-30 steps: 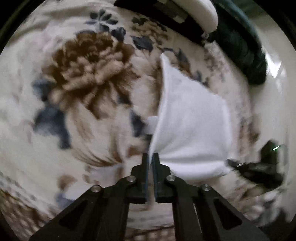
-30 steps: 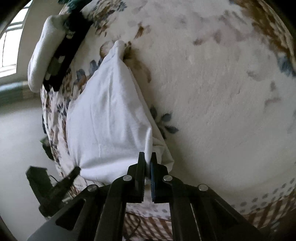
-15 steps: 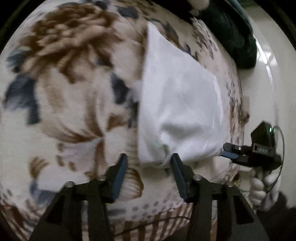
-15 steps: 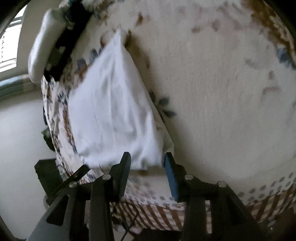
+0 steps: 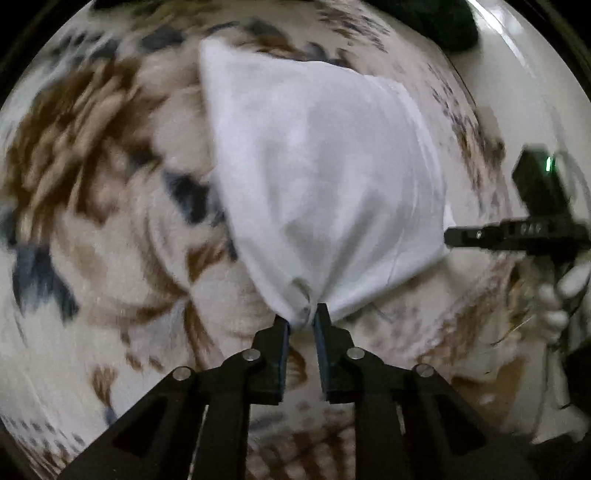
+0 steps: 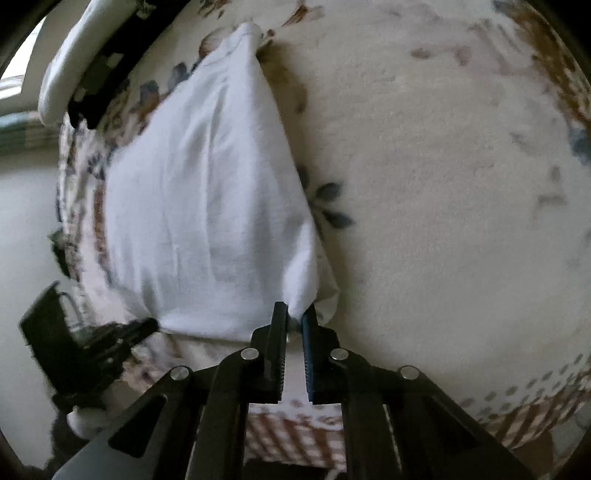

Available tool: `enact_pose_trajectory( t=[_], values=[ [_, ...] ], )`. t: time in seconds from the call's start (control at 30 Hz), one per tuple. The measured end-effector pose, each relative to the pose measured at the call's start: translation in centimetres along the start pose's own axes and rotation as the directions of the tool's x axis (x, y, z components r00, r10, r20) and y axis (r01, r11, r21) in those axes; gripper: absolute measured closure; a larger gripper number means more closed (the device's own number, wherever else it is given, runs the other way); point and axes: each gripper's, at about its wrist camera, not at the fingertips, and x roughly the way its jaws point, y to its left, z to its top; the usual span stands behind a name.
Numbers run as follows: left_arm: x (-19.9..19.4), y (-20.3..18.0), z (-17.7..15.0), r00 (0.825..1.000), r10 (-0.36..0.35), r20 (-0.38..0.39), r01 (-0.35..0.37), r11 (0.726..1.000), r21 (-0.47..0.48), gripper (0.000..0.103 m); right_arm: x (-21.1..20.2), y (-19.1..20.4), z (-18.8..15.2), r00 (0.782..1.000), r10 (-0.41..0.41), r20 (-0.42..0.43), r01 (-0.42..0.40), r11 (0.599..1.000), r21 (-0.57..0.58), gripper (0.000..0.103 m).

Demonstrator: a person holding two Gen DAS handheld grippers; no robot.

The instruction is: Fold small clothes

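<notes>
A white folded cloth (image 5: 325, 166) lies on a floral fleece blanket (image 5: 92, 166) near the bed's edge. My left gripper (image 5: 302, 314) has its jaws closing, and the cloth's near corner is bunched and pinched between the narrow pads. In the right wrist view the same cloth (image 6: 207, 206) runs away from me. My right gripper (image 6: 294, 314) is also closing, with the other near corner gathered between its pads. Each gripper shows in the other's view, at the cloth's side edge: the right gripper (image 5: 517, 232) and the left gripper (image 6: 110, 332).
The blanket (image 6: 443, 184) spreads wide to the right of the cloth. A dark green bundle (image 5: 424, 18) lies at the far edge. A white padded item (image 6: 74, 55) on a black frame sits at the far left. A gloved hand (image 5: 554, 295) holds the right tool.
Both grippers were shut on the cloth's corners, then stood wide open half a second ago. Now both are narrow again, each pinching a near corner. The left view has rolled and moved closer.
</notes>
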Motion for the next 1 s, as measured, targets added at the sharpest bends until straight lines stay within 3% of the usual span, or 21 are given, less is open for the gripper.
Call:
enact_pose_trajectory(
  t=[0.03,0.1,0.17,0.23,0.33,0.37,0.43,0.47,0.5,0.53,0.57,0.6,0.67,0.77,0.87,0.93,0.97,1.0],
  values=[
    [-0.6,0.8,-0.5,1.000,-0.020,0.013,0.021,0.997,-0.069,0.071,-0.3,-0.4,0.0,1.000,0.019,-0.002,-0.019,0.999,0.026,0.088],
    [-1.6,2.9,-2.1,0.988,-0.128,0.085,0.146,0.958,-0.246,0.040,-1.7,-2.0,-0.3,0.995,0.096,0.032,-0.099,0.990,0.102,0.051],
    [-1.4,4.7,-4.2,0.938,-0.275,0.211,0.343,0.827,-0.446,0.036,-2.6,-4.0,-1.0,0.983,0.169,0.073,-0.180,0.967,0.181,0.042],
    [0.4,5.2,-5.8,0.871,-0.378,0.313,0.491,0.667,-0.560,0.036,-2.0,-5.5,-1.6,0.971,0.231,0.062,-0.239,0.941,0.239,0.038],
    [3.9,4.3,-5.9,0.826,-0.414,0.382,0.561,0.538,-0.629,0.036,1.1,-6.5,-1.8,0.941,0.337,0.011,-0.324,0.895,0.306,0.038],
    [4.7,4.1,-5.7,0.825,-0.394,0.405,0.563,0.522,-0.640,0.036,2.0,-6.5,-1.8,0.931,0.366,0.003,-0.348,0.881,0.319,0.038],
    [5.6,3.9,-5.1,0.833,-0.315,0.455,0.553,0.514,-0.656,0.038,4.0,-5.8,-1.6,0.909,0.417,0.001,-0.392,0.853,0.345,0.037],
    [5.3,4.0,-4.8,0.834,-0.275,0.478,0.547,0.523,-0.653,0.041,4.6,-5.6,-1.6,0.902,0.431,0.026,-0.411,0.837,0.362,0.038],
    [4.9,3.9,-4.5,0.839,-0.230,0.492,0.531,0.543,-0.651,0.050,4.9,-5.2,-1.6,0.892,0.448,0.058,-0.435,0.820,0.372,0.040],
    [4.7,3.9,-4.5,0.841,-0.211,0.499,0.524,0.548,-0.651,0.057,5.3,-4.5,-1.5,0.877,0.471,0.095,-0.471,0.803,0.365,0.046],
    [4.3,3.9,-4.6,0.840,-0.192,0.507,0.519,0.554,-0.650,0.068,5.1,-4.1,-1.3,0.880,0.460,0.122,-0.471,0.807,0.357,0.062],
    [4.0,3.8,-4.6,0.841,-0.180,0.511,0.514,0.564,-0.646,0.072,4.8,-4.0,-1.3,0.880,0.449,0.153,-0.473,0.805,0.357,0.069],
    [3.2,3.8,-4.9,0.850,-0.147,0.506,0.484,0.597,-0.640,0.073,4.6,-4.3,-1.4,0.876,0.441,0.195,-0.482,0.786,0.388,0.079],
    [2.0,5.3,-6.1,0.854,-0.077,0.514,0.448,0.609,-0.654,0.073,3.5,-5.2,-1.9,0.877,0.406,0.258,-0.480,0.771,0.419,0.080],
    [0.6,8.2,-7.7,0.833,-0.018,0.553,0.471,0.548,-0.691,0.073,2.1,-6.6,-2.2,0.875,0.388,0.289,-0.481,0.765,0.428,0.080],
    [0.3,8.8,-7.9,0.823,-0.042,0.566,0.500,0.527,-0.688,0.072,1.2,-6.9,-2.3,0.885,0.352,0.305,-0.457,0.783,0.421,0.080],
    [0.2,8.8,-7.9,0.827,-0.057,0.559,0.499,0.533,-0.683,0.064,0.4,-6.7,-2.3,0.893,0.330,0.307,-0.437,0.802,0.407,0.079],
    [0.4,8.5,-7.6,0.834,-0.087,0.545,0.495,0.553,-0.670,0.047,-0.3,-7.0,-2.5,0.894,0.324,0.310,-0.430,0.813,0.392,0.076]
  ],
)
